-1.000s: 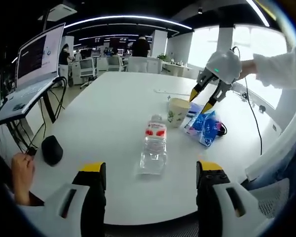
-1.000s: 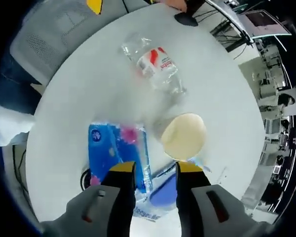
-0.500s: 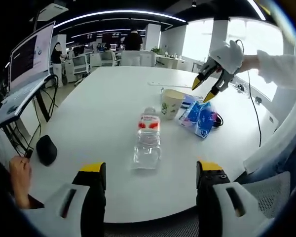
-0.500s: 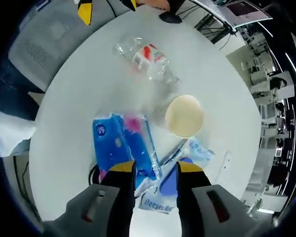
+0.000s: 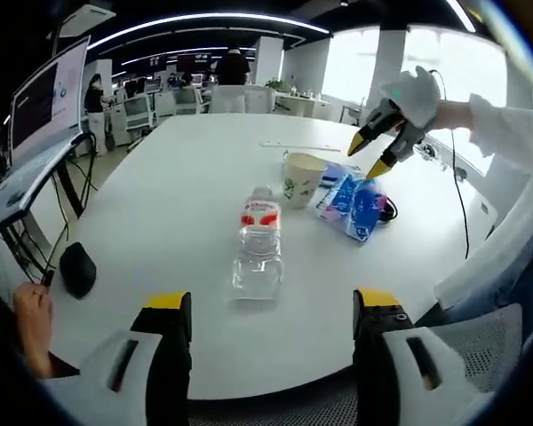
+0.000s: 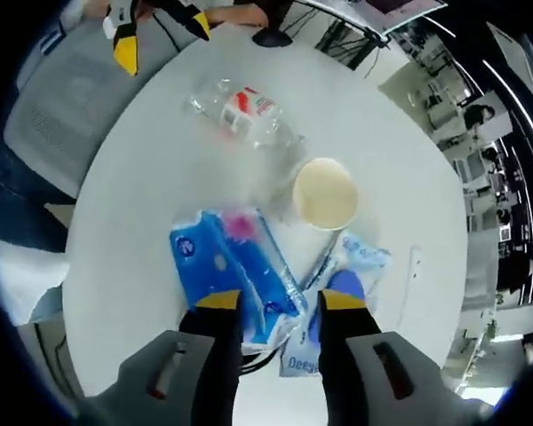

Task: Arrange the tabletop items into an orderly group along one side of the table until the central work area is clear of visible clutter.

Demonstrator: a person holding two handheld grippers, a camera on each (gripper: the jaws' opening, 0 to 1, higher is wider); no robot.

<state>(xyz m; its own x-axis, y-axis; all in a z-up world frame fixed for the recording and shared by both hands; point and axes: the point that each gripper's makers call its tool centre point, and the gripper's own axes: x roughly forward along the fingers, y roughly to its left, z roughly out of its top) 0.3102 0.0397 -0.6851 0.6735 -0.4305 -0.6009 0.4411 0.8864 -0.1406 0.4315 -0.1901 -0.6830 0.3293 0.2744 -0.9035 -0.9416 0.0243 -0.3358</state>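
My left gripper (image 5: 268, 306) hangs low at the near edge of the white desk (image 5: 178, 195), level and pointing across it, jaws wide apart with nothing between them. My right gripper (image 6: 274, 303) is raised above the desk's right side and looks almost straight down, its jaws parted by a narrow gap and empty; from the left gripper view it (image 5: 374, 153) hovers above the blue packets, held out on a white sleeve (image 5: 506, 133).

A clear plastic water bottle (image 5: 256, 251) lies on its side straight ahead of my left jaws, cap pointing away, its red and white label too blurred to read. Beyond it stands a paper cup (image 5: 301, 178) with a green motif, upright and open. Just right of the cup lies a blue tissue pack (image 5: 356, 209) with pink marks.

Seen from above, the tissue pack (image 6: 233, 277) lies just past my right jaw tips, slightly left of the gap. Beside it lie a pen (image 6: 318, 265) and a pale blue sachet (image 6: 355, 257). White wrapping by the tips carries partial lettering I cannot make out. A black mouse (image 5: 75, 269) sits near the desk's left edge, beside a hand (image 5: 31, 324).
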